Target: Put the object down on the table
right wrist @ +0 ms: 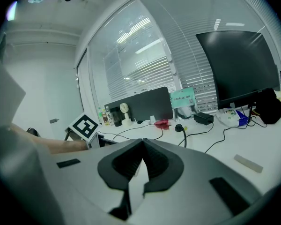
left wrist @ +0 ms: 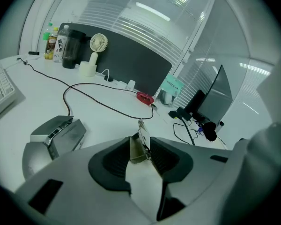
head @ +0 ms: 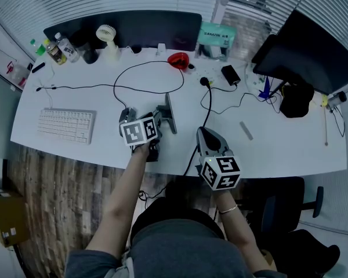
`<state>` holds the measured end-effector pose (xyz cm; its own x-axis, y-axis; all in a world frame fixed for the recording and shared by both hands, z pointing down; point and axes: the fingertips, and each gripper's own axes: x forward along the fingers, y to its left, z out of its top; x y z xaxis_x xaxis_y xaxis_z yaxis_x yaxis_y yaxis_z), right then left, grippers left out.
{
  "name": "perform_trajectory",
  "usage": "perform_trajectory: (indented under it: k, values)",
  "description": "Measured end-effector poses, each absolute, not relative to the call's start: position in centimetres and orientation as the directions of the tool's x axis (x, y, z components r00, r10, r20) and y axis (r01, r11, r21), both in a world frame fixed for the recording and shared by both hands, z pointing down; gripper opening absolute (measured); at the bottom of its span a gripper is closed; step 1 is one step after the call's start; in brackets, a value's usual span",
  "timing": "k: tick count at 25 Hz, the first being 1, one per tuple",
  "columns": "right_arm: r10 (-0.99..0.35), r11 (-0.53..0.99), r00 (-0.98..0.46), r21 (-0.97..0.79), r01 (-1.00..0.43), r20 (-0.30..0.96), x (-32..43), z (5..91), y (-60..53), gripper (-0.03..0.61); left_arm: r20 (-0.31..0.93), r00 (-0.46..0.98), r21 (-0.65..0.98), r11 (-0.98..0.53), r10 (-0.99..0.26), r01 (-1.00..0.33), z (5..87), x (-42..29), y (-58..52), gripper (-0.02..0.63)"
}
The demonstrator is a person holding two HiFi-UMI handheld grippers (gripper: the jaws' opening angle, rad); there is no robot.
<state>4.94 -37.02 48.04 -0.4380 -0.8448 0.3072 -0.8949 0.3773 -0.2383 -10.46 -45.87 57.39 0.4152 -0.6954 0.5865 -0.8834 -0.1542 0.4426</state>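
A thin grey metal plate [head: 170,113] stands on edge on the white table [head: 290,143], just ahead of my left gripper [head: 160,118]. In the left gripper view the plate [left wrist: 141,143] sits between the dark pads [left wrist: 113,161], which stand wide apart and do not clamp it. My right gripper [head: 205,134] rests near the table's front edge, right of the plate. Its jaws [right wrist: 140,150] meet at the tips with nothing between them.
A grey cabled box [left wrist: 56,136] lies just left of the left gripper, its black cable [head: 156,77] looping across the middle. A keyboard [head: 65,124] lies far left, a fan [head: 107,39], bottles [head: 61,48] and a red object [head: 178,59] behind, a monitor [head: 310,51] at back right.
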Motion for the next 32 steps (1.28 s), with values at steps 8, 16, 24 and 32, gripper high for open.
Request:
perform_trajectory:
  k: [8,16,24,32]
  values:
    - [-0.840,0.393,-0.450,-0.234,-0.889,0.302,4.4,47.9,-36.3,0.005,0.559,0.366,0.388,-0.156,-0.744,-0.909,55.4,-12.6,-44.0,0.130]
    - [-0.834,0.427,-0.473,-0.213,-0.879,0.282,3.2,47.1,-35.1,0.005,0.539,0.317,0.315,-0.163,-0.780,-0.935,54.0,-14.7,-41.7,0.095]
    - [-0.827,0.452,-0.494,-0.204,-0.868,0.271,2.2,46.7,-33.7,0.005,0.499,0.295,0.235,-0.200,-0.815,-0.951,51.7,-15.3,-38.7,0.063]
    - [-0.807,0.485,-0.524,-0.202,-0.851,0.272,1.0,46.9,-32.4,0.005,0.468,0.287,0.215,-0.208,-0.836,-0.954,50.4,-15.8,-36.1,0.040]
